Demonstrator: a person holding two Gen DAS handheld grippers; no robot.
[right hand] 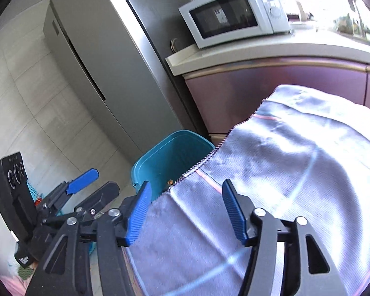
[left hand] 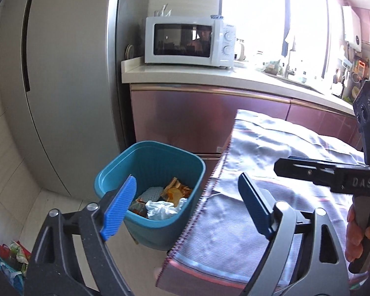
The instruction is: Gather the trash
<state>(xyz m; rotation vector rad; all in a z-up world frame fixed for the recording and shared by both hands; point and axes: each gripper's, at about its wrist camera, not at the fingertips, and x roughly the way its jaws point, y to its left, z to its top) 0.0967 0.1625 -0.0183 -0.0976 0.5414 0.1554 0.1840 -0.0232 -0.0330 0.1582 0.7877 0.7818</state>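
Blue bin (left hand: 150, 172) sits on the floor tight against the edge of the cloth-covered surface (left hand: 259, 197), likely so trash can drop straight off the edge into it. Trash is already inside: a crumpled white tissue (left hand: 160, 208) and an orange wrapper (left hand: 176, 190) at the bottom. Left hand-held gripper (left hand: 187, 204) is spread wide with nothing between its pads, hanging over the bin rim. Right hand-held gripper (right hand: 187, 212) is partly spread, empty, above the cloth. Cloth looks bare, so collection seems about finished.

"DAS" on right gripper (left hand: 308, 170).
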